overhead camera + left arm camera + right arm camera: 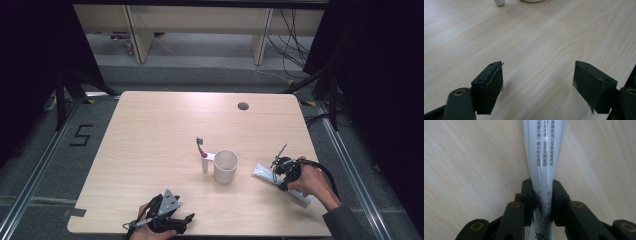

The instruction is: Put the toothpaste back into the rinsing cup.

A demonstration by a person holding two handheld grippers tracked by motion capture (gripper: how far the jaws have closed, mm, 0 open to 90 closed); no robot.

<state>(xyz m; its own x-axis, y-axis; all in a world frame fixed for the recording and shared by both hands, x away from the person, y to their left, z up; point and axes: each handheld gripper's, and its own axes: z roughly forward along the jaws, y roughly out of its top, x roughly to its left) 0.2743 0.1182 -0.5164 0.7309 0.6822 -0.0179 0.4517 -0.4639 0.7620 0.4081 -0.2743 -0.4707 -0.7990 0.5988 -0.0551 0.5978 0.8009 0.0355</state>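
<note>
**Tube pinched at right edge**

My right tongs (pixel 542 202) clamped a white printed plastic toothpaste tube (pixel 543 152) lying flat on the pale wooden counter (pixel 150 135), right of a white mug (pixel 225 166). My left tongs (pixel 537 85) gaped empty.

In the right gripper view the white tube (pixel 544 157) is running off the top edge, so its far end is being cut away, and its near end is disappearing between the black jaws; the small print along it is too blurred to read. In the high view the right gripper (pixel 281 172) and the hand are covering the tube's middle. The left gripper view's top edge is slicing through the cup (pixel 533 0) and the toothbrush handle (pixel 499 2), leaving slivers. The left hand (pixel 145 231) is being cropped by the high view's bottom edge.
</note>
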